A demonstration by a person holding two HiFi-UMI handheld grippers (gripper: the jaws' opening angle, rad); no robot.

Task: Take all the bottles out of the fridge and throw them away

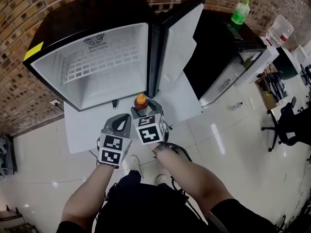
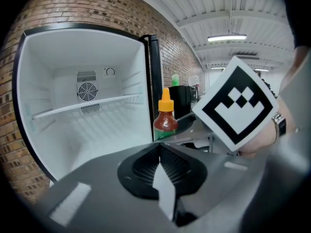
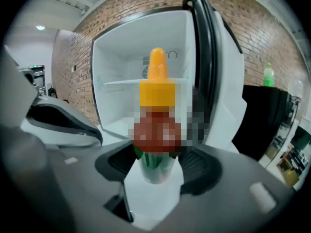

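A red sauce bottle [image 1: 141, 103] with an orange cap stands upright between the jaws of my right gripper [image 1: 142, 112], which is shut on its lower body. In the right gripper view the bottle [image 3: 156, 125] fills the middle, in front of the open fridge [image 3: 136, 81]. My left gripper [image 1: 119, 124] hangs just left of the right one, shut with nothing in it [image 2: 159, 152]. From the left gripper view the held bottle [image 2: 165, 120] shows to the right, beside the fridge's door edge. The white fridge interior [image 1: 97, 62] holds only a wire shelf; no bottle shows inside.
The fridge door [image 1: 177, 42] stands open to the right. Beyond it is a black cabinet [image 1: 218, 47] with a green bottle [image 1: 240, 12] on top and a clear container [image 1: 279, 30] nearby. An office chair [image 1: 286, 125] stands at the far right on the tiled floor.
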